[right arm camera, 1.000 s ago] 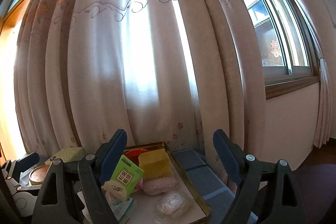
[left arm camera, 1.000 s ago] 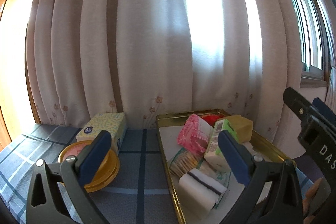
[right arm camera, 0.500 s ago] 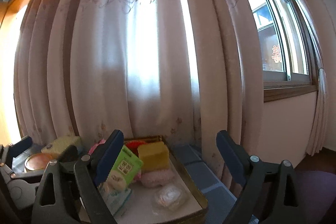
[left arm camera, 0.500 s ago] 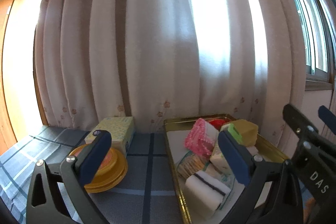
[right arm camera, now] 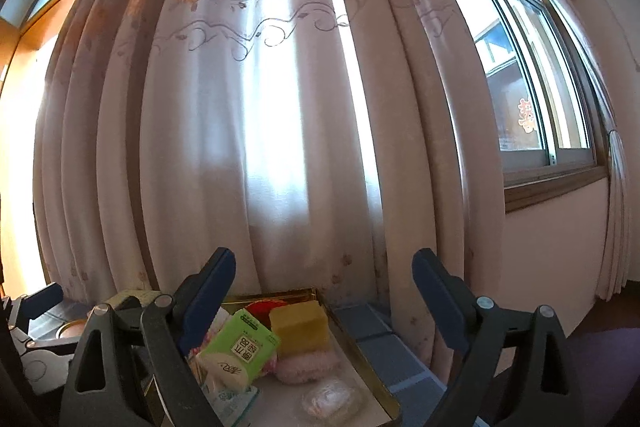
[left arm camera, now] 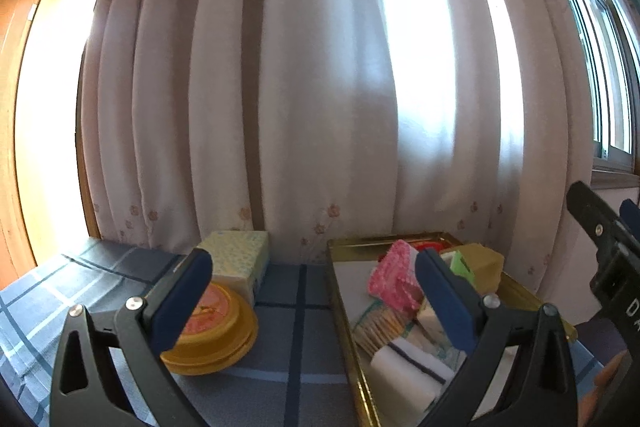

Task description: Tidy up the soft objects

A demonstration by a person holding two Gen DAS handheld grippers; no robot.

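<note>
A gold tray (left arm camera: 348, 247) on a blue plaid tablecloth holds several soft things: a pink knitted cloth (left arm camera: 394, 279), a yellow sponge (left arm camera: 486, 263), a white sponge with a dark stripe (left arm camera: 408, 371) and a green tissue pack (right arm camera: 240, 347). The tray (right arm camera: 372, 383) also shows in the right wrist view with the yellow sponge (right arm camera: 300, 327), a pink pad (right arm camera: 306, 367) and a clear-wrapped item (right arm camera: 330, 401). My left gripper (left arm camera: 314, 301) is open and empty above the near table. My right gripper (right arm camera: 324, 301) is open and empty above the tray's near end.
A tissue box (left arm camera: 238, 259) and a round gold tin with a pink lid (left arm camera: 212, 327) stand left of the tray. A long curtain (left arm camera: 320, 107) hangs behind the table. A window (right arm camera: 532, 99) is to the right. The right gripper's body (left arm camera: 608, 259) shows at the right edge.
Both cameras have tilted upward and pulled back a little, so the tray and tin sit lower in view. Both grippers stay open and empty.
</note>
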